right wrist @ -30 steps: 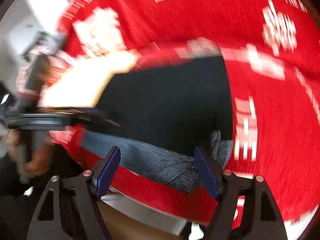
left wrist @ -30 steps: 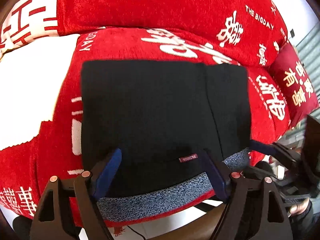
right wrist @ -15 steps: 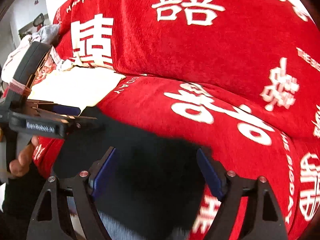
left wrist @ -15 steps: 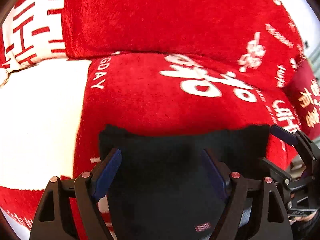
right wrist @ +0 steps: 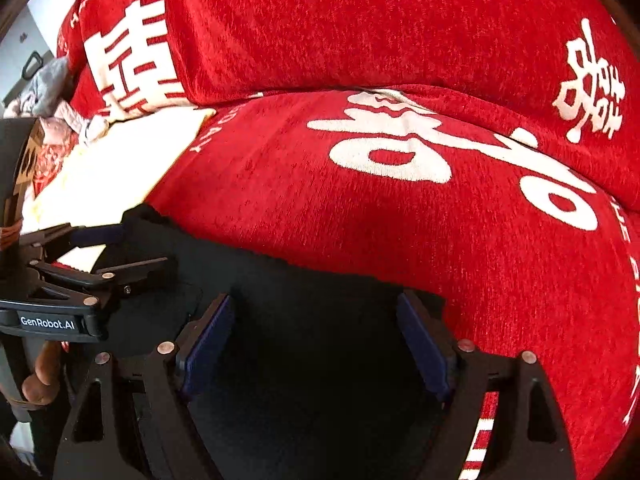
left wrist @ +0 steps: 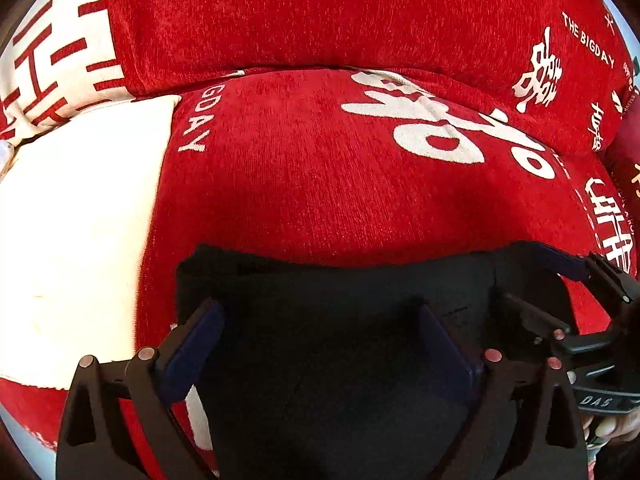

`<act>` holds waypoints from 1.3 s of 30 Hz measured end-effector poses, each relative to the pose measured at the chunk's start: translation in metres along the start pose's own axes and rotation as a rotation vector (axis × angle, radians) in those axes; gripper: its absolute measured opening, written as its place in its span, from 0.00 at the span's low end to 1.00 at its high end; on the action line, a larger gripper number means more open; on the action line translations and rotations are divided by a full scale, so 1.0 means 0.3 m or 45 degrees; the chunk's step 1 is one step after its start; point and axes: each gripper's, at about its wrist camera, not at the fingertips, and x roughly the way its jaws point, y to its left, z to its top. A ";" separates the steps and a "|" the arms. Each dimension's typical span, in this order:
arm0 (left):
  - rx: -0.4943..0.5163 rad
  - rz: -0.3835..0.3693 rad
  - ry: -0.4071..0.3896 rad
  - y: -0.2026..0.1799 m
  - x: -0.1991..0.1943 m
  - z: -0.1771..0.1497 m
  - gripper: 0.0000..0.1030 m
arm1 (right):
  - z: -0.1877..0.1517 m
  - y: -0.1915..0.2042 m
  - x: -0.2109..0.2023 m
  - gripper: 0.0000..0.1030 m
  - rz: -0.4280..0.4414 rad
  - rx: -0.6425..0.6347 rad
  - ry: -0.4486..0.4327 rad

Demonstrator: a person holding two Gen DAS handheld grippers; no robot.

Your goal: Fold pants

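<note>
Black folded pants (left wrist: 340, 292) lie flat on the red sofa seat (left wrist: 320, 184), their far edge running across both views. My left gripper (left wrist: 320, 340) hangs over the pants near that far edge. Its jaws are opening, with cloth lying under the gap and the pads (left wrist: 192, 344) not pressing on it. My right gripper (right wrist: 316, 336) stands open over the pants (right wrist: 320, 300) beside it, nothing pinched. In the left wrist view the right gripper (left wrist: 536, 284) shows at the right edge. In the right wrist view the left gripper (right wrist: 128, 248) shows at the left.
The red backrest (right wrist: 360, 32) with white characters rises behind the seat. A cream panel (left wrist: 76, 232) of the cover lies left of the pants. A dark red pillow (left wrist: 628, 168) sits at far right, a heap of clothes (right wrist: 52, 96) at far left. A hand (right wrist: 40, 376) holds the left gripper.
Both grippers have moved over the pants from their near edge toward the backrest. The grey lining and the small label have dropped out of view. The left jaws stand wider.
</note>
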 end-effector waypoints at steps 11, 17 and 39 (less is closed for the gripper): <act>-0.056 -0.121 -0.153 0.073 -0.317 -0.313 0.94 | -0.240 0.136 -0.310 0.84 -0.091 -0.003 -0.127; -0.067 -0.072 0.040 0.064 -0.144 -0.443 0.94 | -0.401 0.165 -0.256 0.85 -0.021 0.018 -0.088; -0.097 0.079 0.013 0.055 -0.165 -0.373 0.94 | -0.337 0.167 -0.306 0.94 -0.090 0.002 -0.127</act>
